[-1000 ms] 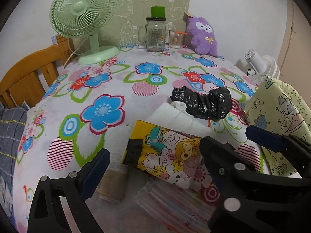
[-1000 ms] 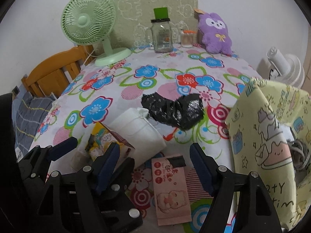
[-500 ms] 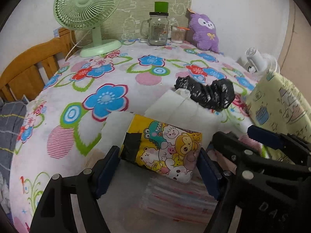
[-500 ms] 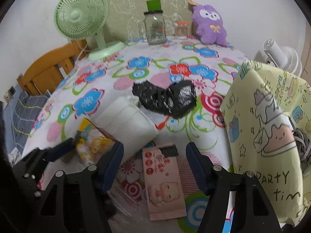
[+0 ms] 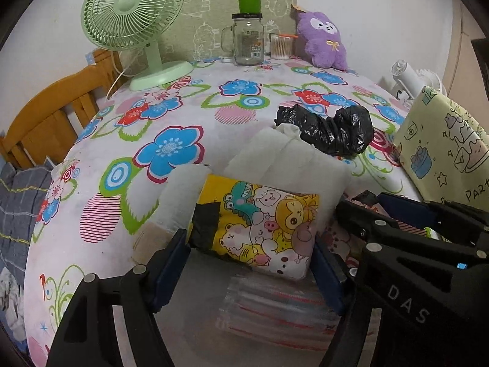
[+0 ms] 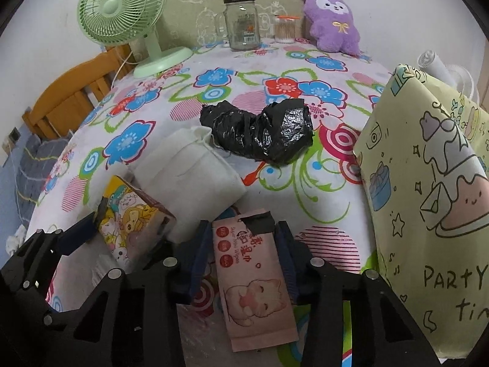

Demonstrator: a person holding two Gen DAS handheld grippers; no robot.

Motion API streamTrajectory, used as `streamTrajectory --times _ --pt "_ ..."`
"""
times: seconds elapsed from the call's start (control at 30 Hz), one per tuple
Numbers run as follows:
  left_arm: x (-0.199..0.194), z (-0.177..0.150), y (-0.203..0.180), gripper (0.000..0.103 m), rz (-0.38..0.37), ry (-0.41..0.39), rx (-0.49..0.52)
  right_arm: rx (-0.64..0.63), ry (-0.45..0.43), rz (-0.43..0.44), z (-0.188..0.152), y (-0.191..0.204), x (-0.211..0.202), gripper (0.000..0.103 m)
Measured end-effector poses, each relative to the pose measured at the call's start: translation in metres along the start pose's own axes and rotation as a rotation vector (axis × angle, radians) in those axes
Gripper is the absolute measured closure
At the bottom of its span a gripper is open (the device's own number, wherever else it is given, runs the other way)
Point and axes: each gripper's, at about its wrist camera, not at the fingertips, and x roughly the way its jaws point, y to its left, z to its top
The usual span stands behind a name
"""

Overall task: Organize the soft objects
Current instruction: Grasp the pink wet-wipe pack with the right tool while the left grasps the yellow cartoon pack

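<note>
A yellow cartoon tissue pack (image 5: 259, 229) lies at the near edge of the flowered table (image 5: 183, 116). My left gripper (image 5: 247, 260) is shut on it, one blue pad on each end. A pink wet-wipes pack (image 6: 247, 272) lies to its right. My right gripper (image 6: 243, 244) straddles that pack with its jaws closing, and both pads touch the pack's long edges. Behind the two packs lie a white cloth pouch (image 6: 189, 177) and a crumpled black plastic bag (image 6: 259, 131). In the right wrist view the left gripper (image 6: 91, 232) shows at lower left, holding the yellow pack (image 6: 128, 223).
A yellow-green "party" bag (image 6: 428, 183) stands at the right edge. At the back stand a green fan (image 5: 134, 21), a glass jar (image 5: 247, 42), a cotton swab pot (image 5: 279, 47) and a purple plush (image 5: 324, 42). A wooden chair (image 5: 45, 122) is left; clear plastic sleeves (image 5: 275, 312) lie under the yellow pack.
The left jaws narrowed from wide apart onto the ends of the yellow pack. The right jaws drew in from well clear of the pink pack to its edges.
</note>
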Motion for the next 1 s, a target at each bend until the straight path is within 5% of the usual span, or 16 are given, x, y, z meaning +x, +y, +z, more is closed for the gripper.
streamTrajectory --times 1.0 --pt "-0.067 0.027 -0.011 0.029 -0.009 -0.15 -0.039 -0.007 -0.167 0.022 0.023 -0.001 -0.073 0.06"
